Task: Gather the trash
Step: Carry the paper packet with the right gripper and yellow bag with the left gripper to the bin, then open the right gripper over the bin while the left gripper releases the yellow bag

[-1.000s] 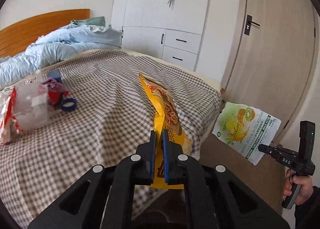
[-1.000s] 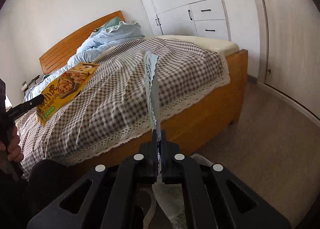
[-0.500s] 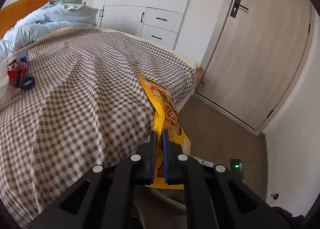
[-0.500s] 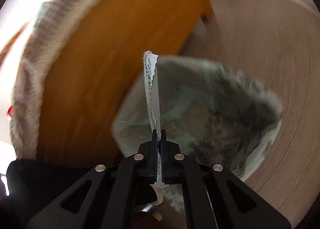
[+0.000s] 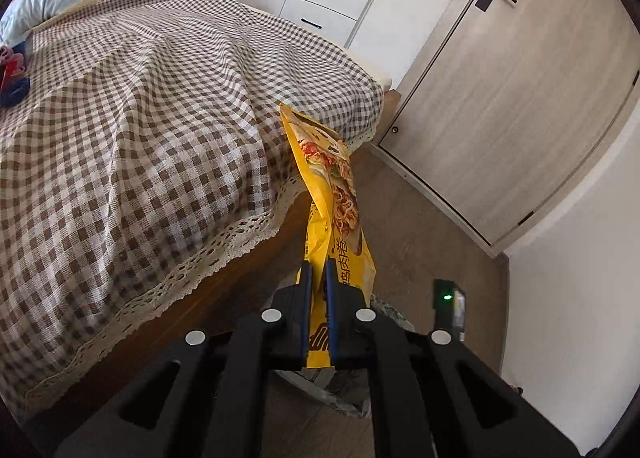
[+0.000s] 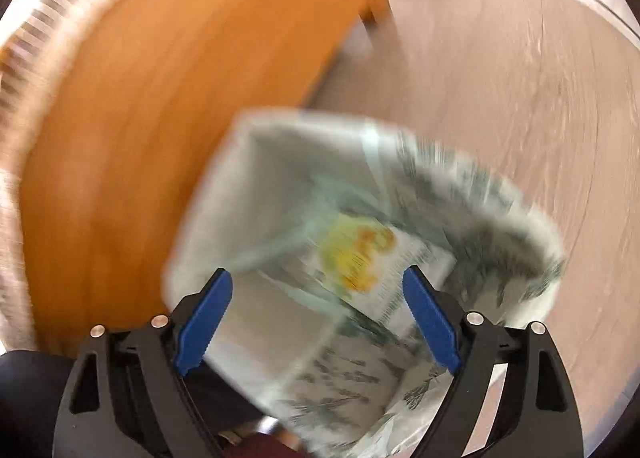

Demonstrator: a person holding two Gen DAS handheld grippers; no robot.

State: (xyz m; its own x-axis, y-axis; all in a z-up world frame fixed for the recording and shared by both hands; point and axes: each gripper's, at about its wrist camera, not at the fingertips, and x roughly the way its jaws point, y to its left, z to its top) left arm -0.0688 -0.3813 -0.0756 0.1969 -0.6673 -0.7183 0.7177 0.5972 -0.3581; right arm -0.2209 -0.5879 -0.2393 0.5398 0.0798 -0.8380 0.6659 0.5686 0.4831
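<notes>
- Your left gripper is clamped on the yellow pouch; the jaws are narrow, pinching its lower part.
- The pouch's long axis runs straight out along the fingers, its top end past the bed corner, over the floor.
- The bin sits on the floor just beside the bed's side board. In the left view only a sliver of its liner shows, below and just right of the left gripper, so I judge the drop is down and slightly right.
- Your right gripper is wide open, holds nothing and hovers directly above the bin mouth.
- A white packet with a yellow print lies inside the bin; the view is blurred, so no finer detail.
- The right gripper is nearer the bin and sits over the opening. Clear it before you bring the pouch in, or the two may collide.
</notes>
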